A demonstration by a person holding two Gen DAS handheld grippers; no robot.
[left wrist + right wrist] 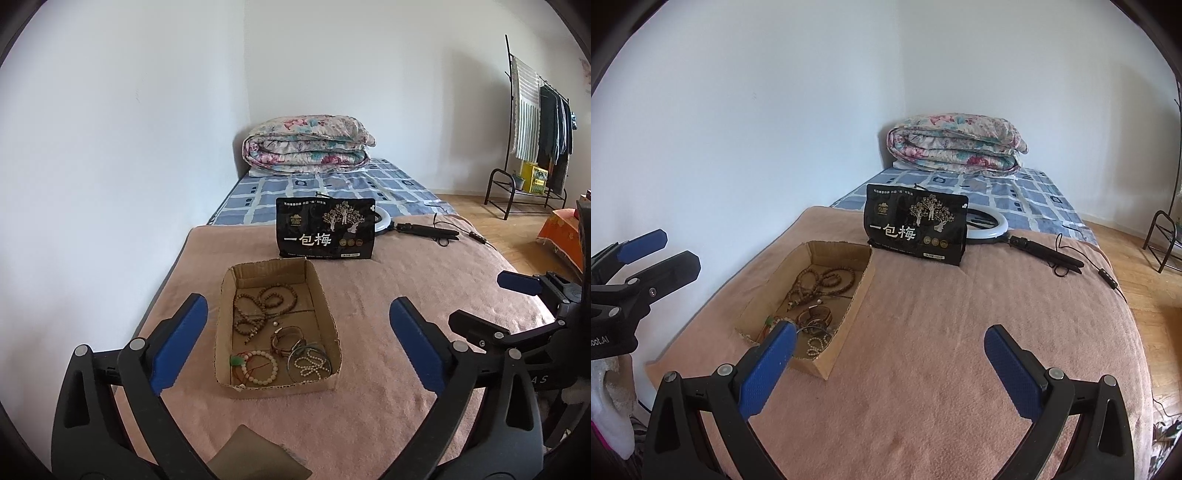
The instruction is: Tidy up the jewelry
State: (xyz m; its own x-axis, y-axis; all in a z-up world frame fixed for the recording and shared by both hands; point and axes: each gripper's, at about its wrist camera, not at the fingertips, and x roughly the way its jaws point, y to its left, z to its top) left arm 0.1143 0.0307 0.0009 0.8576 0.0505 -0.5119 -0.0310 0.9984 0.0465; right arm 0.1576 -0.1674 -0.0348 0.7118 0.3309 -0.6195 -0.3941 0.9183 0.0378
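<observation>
A shallow cardboard tray [280, 390] lies on a pink blanket [406, 266]. Inside it are a brown wooden bead strand [266, 301], a white bead bracelet with a green pendant [258, 365], a pearl string inside a metal bangle [310, 363] and a reddish band [286, 338]. My left gripper [297, 300] hangs open over the tray's near end, nothing between its blue pads. My right gripper [889, 329] is open above bare blanket, to the right of the tray [849, 325]; its left finger hides part of the jewelry. Each gripper shows in the other's view, the right [487, 299] and the left [677, 249].
A black snack bag [325, 229] stands just behind the tray, with a ring light [382, 221] and its handle and cable beyond. A folded floral quilt [306, 144] sits at the far corner. White wall runs along the left. A clothes rack [535, 147] stands on the wooden floor to the right.
</observation>
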